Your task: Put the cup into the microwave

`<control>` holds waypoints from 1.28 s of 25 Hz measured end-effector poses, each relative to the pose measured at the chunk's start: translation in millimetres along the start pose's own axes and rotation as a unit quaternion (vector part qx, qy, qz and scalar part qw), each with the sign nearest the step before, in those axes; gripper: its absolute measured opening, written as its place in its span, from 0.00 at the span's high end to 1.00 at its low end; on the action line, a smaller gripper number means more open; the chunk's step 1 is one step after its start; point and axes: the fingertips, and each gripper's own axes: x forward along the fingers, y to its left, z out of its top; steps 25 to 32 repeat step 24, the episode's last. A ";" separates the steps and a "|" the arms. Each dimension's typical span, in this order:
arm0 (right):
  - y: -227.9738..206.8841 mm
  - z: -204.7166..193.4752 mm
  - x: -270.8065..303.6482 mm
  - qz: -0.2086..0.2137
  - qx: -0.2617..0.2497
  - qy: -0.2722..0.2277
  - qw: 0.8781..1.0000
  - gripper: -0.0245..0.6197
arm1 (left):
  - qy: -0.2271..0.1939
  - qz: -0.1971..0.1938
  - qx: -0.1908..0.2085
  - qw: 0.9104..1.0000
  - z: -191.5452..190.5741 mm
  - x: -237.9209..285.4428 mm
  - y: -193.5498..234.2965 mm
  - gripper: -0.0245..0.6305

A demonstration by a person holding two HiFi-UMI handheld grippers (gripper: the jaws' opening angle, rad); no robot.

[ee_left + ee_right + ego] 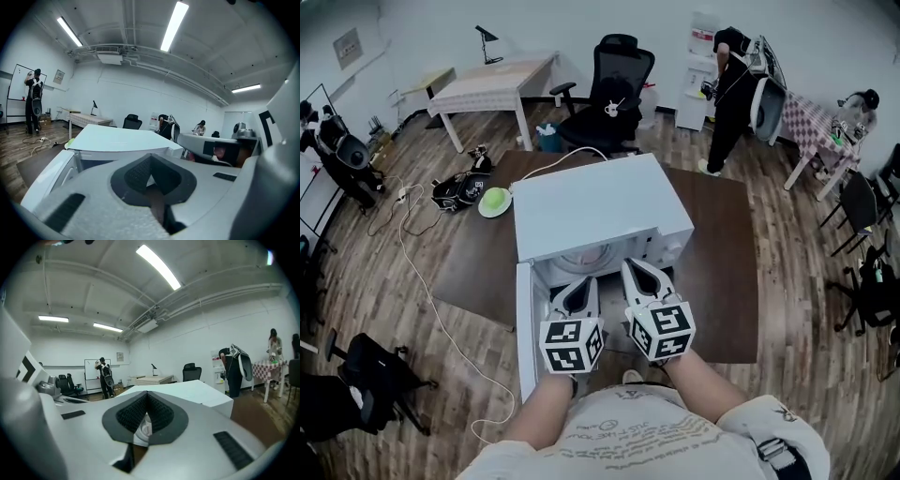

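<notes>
Setup: microwave on the dark table, door swung open to the left, cavity facing the person.

- left gripper: clenched, pads meeting at the tips. Only a strip of brown table shows through the slot below them. It holds nothing.
- right gripper: likewise clenched at the tips. A white curved thing shows in the slot under the pads, but it looks to lie beyond the jaws rather than pinched by them (not certain).
- Both sit side by side just in front of the open cavity, tips at its mouth.
- cup: not plainly identifiable. The best candidate is the pale rounded shape inside the cavity, just past the left gripper's tips. It could equally be the turntable.

Step, as a judgement: if that shape is the cup, placement is done and only the door is left to close. The next move then calls for drawing both grippers clear of the mouth. After that, the door is pushed round from its free edge without jolting the microwave. If it is not the cup, the cup is yet to be fetched.
</notes>
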 end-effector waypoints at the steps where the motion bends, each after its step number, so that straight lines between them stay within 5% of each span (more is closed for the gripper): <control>1: -1.2 -0.6 -3.0 0.000 0.007 0.000 1.000 0.94 | 0.001 -0.002 0.002 1.000 -0.5 -0.2 -2.5 0.94; 32: -22.6 -13.6 -19.5 -0.004 0.014 0.011 1.000 0.94 | 0.010 -0.006 0.010 1.000 -6.9 11.3 -29.9 0.94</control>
